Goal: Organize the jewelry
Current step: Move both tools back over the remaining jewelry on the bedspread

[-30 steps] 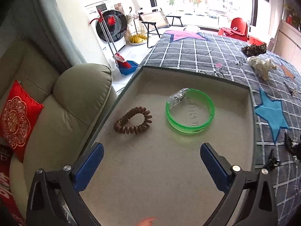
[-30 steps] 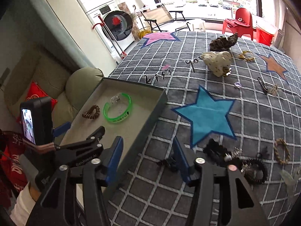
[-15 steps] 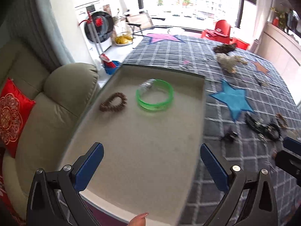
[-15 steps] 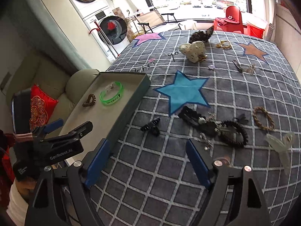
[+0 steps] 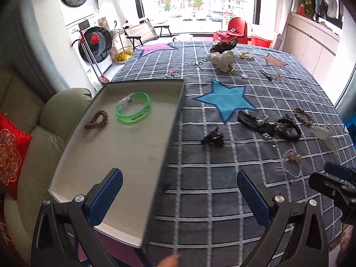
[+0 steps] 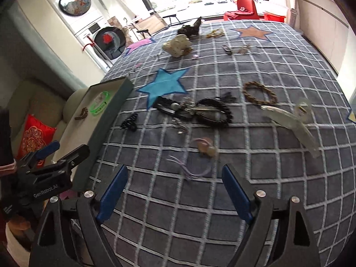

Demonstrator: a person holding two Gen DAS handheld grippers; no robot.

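The right gripper [image 6: 173, 191] is hanging wide and empty over the checked tabletop [image 6: 278, 173], just short of a pale beaded cord [image 6: 205, 148]. The left gripper [image 5: 178, 191] is gaping wide, empty, straddling the tray [image 5: 171, 133] edge. Farther in, a green bangle [image 5: 133, 110] and brown bead bracelet [image 5: 96, 119] are lying in the tray.
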